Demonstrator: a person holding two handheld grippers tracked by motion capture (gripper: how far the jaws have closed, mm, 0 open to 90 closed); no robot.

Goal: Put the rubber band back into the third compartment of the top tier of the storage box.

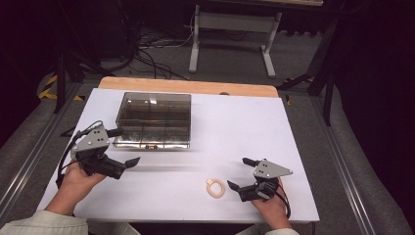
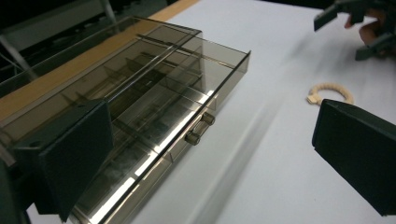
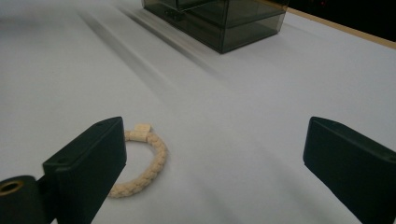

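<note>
Smoky, glossy see-through plastic box [image 1: 153, 120] with small metal-looking knobs [image 2: 199, 128]; cream bracelet [image 3: 140, 161] of rough braided cord; smooth matt white surface [image 1: 244, 127] edged in pale wood; matt black plastic fingers [image 3: 88, 163] under a grey plate [image 1: 270, 169].

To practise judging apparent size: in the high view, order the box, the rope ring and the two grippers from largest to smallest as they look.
1. Box
2. Left gripper and right gripper: these look about alike, so no ranking between them
3. Ring
</note>
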